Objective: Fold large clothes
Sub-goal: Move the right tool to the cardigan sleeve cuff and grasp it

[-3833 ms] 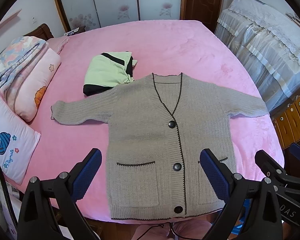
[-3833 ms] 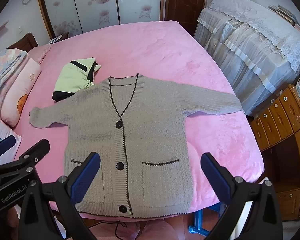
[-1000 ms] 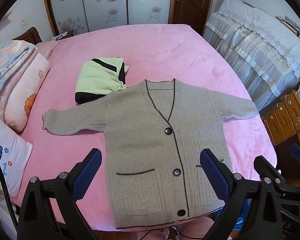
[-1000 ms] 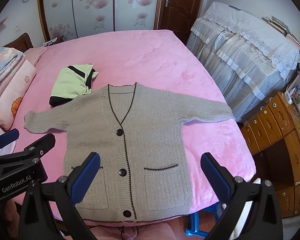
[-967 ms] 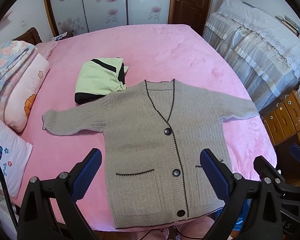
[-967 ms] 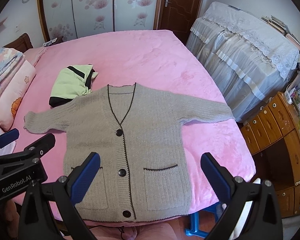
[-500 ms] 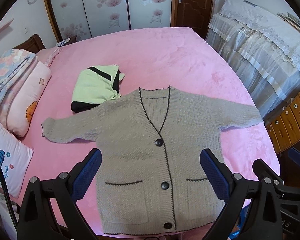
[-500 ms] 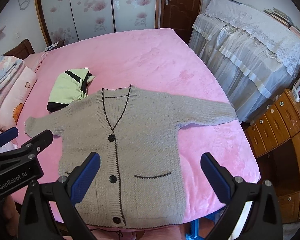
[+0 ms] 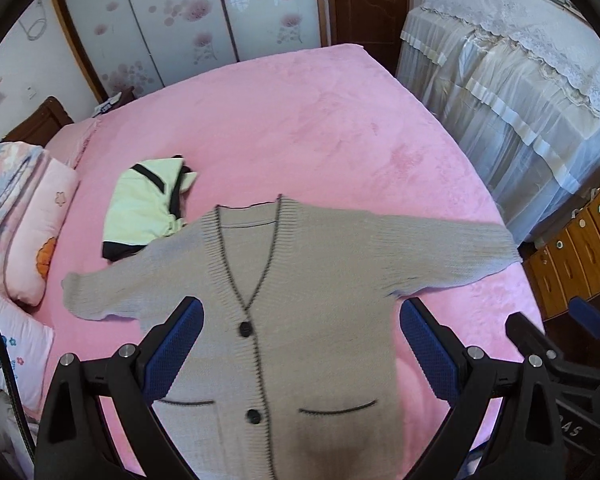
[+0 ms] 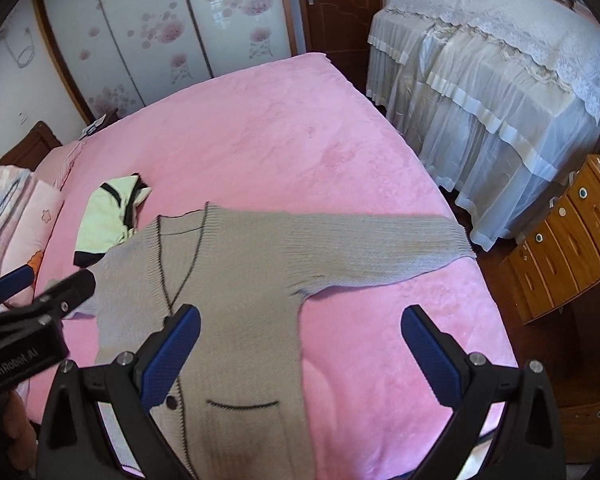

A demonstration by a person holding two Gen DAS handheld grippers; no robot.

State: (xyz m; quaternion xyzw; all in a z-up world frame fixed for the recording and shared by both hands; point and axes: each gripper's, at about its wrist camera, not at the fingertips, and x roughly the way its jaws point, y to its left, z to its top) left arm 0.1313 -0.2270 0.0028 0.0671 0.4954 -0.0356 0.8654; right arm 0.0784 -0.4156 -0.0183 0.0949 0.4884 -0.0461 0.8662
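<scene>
Both grippers have come forward and lower over the bed since a second ago, so the grey ribbed-knit cardigan with dark piping and dark buttons (image 9: 300,312) now fills more of each view. We hold the left gripper (image 9: 300,344) with its blue-padded fingers spread wide and empty above the button band, and the right gripper (image 10: 300,352) likewise wide and empty over the cardigan's side seam near its pocket. The cardigan lies flat, front up and buttoned, on the pink plush bedspread (image 9: 320,120), both sleeves stretched sideways, one shoulder just overlapping a folded pale-green garment with black bands (image 9: 144,208). We judge the sleeve fold comes first: we should pinch each sleeve near its cuff, catch both knit layers, and lay it across the chest without dragging the body. Thick knit will likely slump, so low lifts suit it.
</scene>
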